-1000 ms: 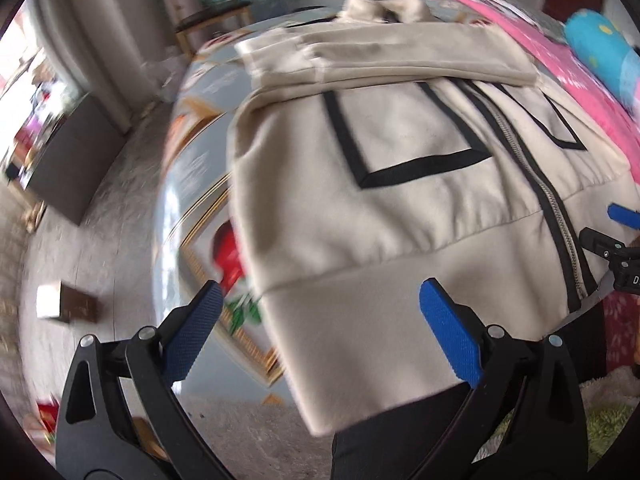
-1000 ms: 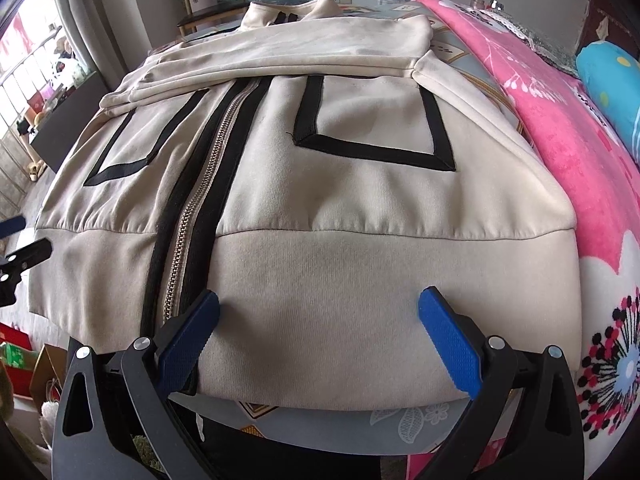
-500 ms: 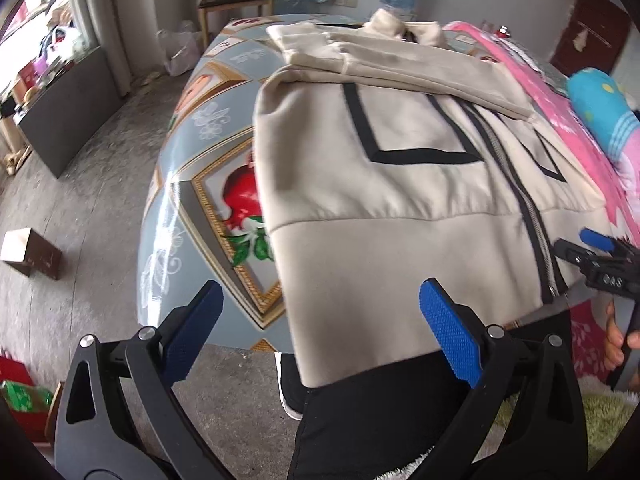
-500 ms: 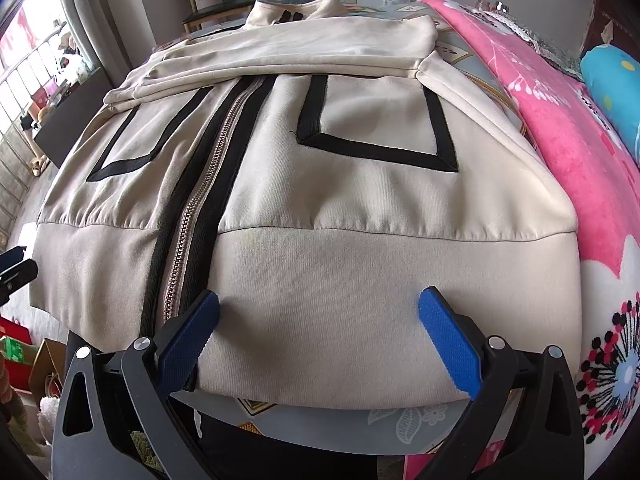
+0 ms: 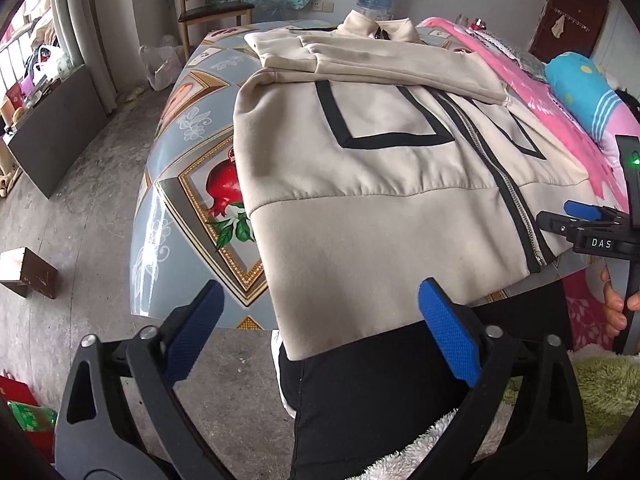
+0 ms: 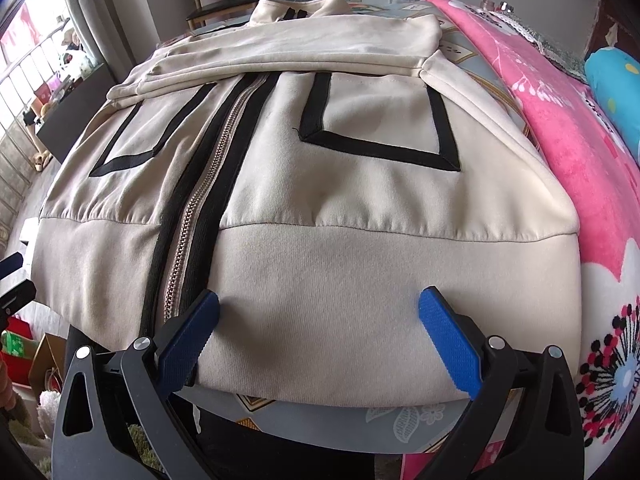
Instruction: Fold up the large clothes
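Your left gripper (image 5: 320, 320) stands wide, its jaws just closing slightly, nothing between them; the jacket (image 5: 380, 184) hem lies just ahead. Your right gripper (image 6: 320, 324) is spread wide over the hem, though contact is unclear. Beyond, the patterned table (image 5: 192, 184), pink blanket (image 6: 560, 128), chair (image 5: 212, 8) and concrete floor (image 5: 80, 208). The fisheye rim cuts the edges.

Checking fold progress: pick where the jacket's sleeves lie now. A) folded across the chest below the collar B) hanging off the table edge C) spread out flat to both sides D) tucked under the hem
A: both sleeves lie stacked across the top of the jacket, just below the collar.
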The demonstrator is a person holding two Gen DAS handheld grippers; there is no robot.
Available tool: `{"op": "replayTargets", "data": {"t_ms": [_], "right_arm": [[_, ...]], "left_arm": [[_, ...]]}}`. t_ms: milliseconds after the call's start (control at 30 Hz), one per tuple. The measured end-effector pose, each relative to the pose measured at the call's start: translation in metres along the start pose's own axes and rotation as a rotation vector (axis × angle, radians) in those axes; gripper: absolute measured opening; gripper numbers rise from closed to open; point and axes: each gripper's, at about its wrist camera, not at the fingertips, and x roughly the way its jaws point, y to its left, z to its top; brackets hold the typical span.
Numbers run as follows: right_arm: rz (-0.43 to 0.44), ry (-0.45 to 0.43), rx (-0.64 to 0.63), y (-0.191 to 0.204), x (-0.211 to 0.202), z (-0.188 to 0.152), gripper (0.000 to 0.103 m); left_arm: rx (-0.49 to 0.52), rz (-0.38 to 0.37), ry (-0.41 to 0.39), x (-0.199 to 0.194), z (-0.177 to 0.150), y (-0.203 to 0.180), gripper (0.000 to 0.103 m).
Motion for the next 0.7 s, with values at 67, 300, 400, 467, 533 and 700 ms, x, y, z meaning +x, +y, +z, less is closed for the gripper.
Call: {"op": "replayTargets", "data": {"t_ms": [67,300,400,467,533,700], "right_arm": [[-0.001,0.005,0.001,0.000,0.000,0.000,0.097],[-0.010,0.006,0.012,0.000,0.000,0.000,0.097],[-0.011,0.009,0.012,0.000,0.001,0.001,0.097],[-0.011,0.011,0.011,0.000,0.001,0.001,0.097],[-0.011,0.011,0.012,0.000,0.001,0.001,0.097],[-0.011,0.012,0.010,0.000,0.001,0.002,0.097]], "left_arm": [[-0.012,-0.018,0.004,0.001,-0.001,0.003,0.081],[-0.035,-0.080,0.065,0.011,-0.008,0.010,0.062],[-0.043,-0.086,0.076,0.015,-0.007,0.012,0.062],[-0.060,-0.094,0.083,0.018,-0.007,0.015,0.062],[-0.074,-0.102,0.086,0.020,-0.006,0.017,0.062],[-0.152,-0.161,0.080,0.023,-0.006,0.029,0.058]]}}
